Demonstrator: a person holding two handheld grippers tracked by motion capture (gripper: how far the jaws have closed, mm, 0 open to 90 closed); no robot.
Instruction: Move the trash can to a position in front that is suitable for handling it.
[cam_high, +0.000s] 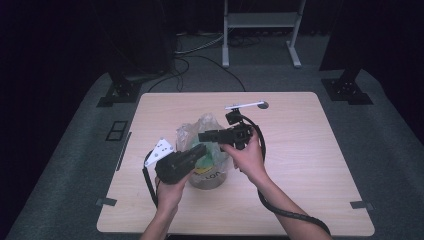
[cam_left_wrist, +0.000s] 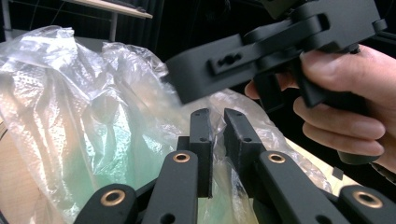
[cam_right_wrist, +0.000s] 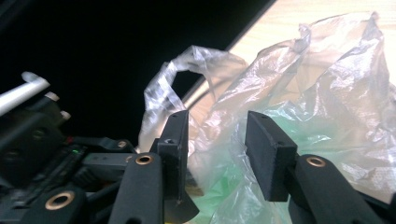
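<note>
Your left gripper (cam_left_wrist: 218, 122) pinches the plastic bag (cam_high: 202, 132) at table center so it stays up, and your right gripper (cam_right_wrist: 216, 140) at its two o'clock stands half open, bag loose between

A crumpled clear plastic bag (cam_high: 202, 131) stands upright mid-counter (cam_high: 300, 150), its mouth bunched upward, with green and yellow contents inside.
</note>
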